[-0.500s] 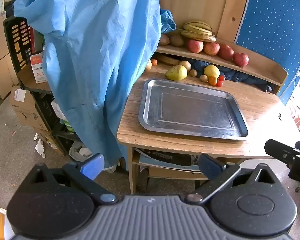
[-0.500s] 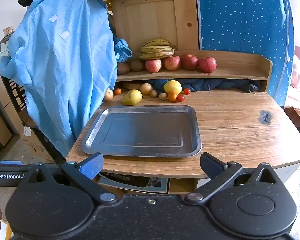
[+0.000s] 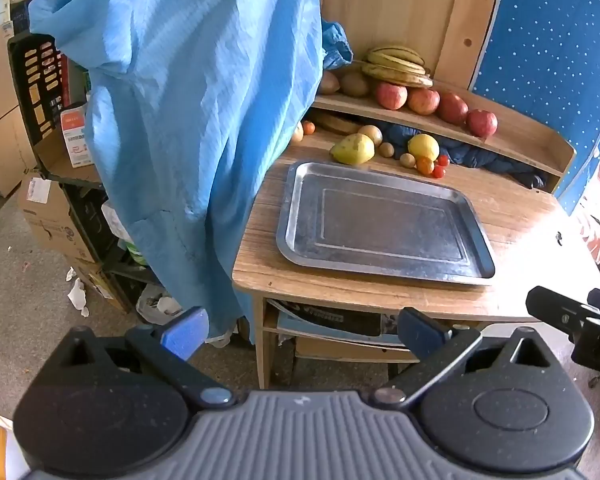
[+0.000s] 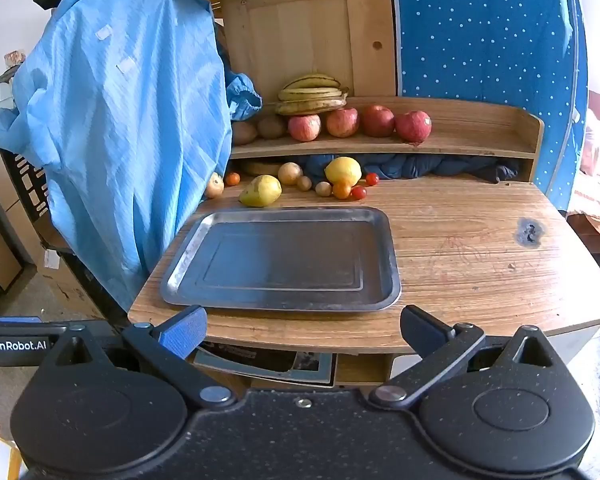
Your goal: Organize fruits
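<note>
Both of my grippers hang off the near edge of the wooden table (image 4: 460,248), short of everything on it. My left gripper (image 3: 300,330) has its fingers spread wide with nothing between them, and my right gripper (image 4: 302,330) is spread just as wide and empty too; from the left view its tip pokes in at the right edge. Straight ahead of both lies the metal tray (image 4: 384,280), flat on the table with nothing in it, its near rim close to the table edge. The fruit is all beyond the tray, well apart from my fingers. Along the tray's far side sit a pear (image 4: 260,191), a lemon (image 4: 343,170), a small orange fruit (image 4: 342,190), two cherry tomatoes (image 4: 359,192) and a few small brown round fruits. On the raised shelf (image 4: 480,136) behind them stand four red apples (image 4: 376,121) in a row, with a bunch of bananas (image 4: 312,94) at their left. A blue garment (image 4: 120,120) hangs beside the table's left end.
</note>
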Demonstrator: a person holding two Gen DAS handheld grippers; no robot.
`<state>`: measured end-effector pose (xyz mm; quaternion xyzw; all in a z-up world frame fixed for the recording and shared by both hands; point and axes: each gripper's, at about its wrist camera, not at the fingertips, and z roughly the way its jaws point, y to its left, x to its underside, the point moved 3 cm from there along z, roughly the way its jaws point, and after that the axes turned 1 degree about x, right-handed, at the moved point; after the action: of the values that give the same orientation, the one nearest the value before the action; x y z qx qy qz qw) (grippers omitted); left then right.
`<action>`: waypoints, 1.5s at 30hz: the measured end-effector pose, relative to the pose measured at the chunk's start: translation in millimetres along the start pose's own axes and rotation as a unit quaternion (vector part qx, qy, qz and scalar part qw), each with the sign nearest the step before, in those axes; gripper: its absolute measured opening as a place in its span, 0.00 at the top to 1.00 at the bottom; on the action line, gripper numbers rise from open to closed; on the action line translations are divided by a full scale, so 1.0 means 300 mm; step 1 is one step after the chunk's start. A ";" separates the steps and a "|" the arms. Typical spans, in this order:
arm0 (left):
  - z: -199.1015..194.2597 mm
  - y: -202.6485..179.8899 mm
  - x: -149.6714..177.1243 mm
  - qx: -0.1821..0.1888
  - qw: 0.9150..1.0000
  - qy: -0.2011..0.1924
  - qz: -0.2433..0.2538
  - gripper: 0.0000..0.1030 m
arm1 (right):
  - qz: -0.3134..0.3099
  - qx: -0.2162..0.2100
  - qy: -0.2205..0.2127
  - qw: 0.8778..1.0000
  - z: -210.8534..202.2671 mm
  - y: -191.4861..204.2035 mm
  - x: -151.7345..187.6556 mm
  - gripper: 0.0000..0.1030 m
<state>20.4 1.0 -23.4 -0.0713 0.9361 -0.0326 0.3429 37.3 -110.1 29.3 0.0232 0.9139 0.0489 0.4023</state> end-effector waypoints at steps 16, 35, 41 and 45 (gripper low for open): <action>0.004 0.023 0.010 -0.002 1.000 0.003 -0.011 0.00 | -0.004 -0.001 0.004 1.000 0.010 0.002 0.004 0.01; 0.014 0.023 0.012 -0.004 1.000 0.005 -0.010 0.00 | -0.004 -0.003 0.008 1.000 0.021 -0.002 0.007 0.01; 0.014 0.023 0.013 -0.004 1.000 0.005 -0.010 0.00 | -0.004 -0.002 0.010 1.000 0.031 -0.002 0.005 0.01; 0.023 0.024 0.011 -0.003 1.000 0.007 -0.010 0.00 | -0.004 -0.001 0.010 1.000 0.036 -0.003 0.005 0.01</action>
<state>21.5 7.7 -31.7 -0.0812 0.9377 -0.0335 0.3362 44.3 -110.1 20.7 0.0189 0.9180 0.0481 0.3932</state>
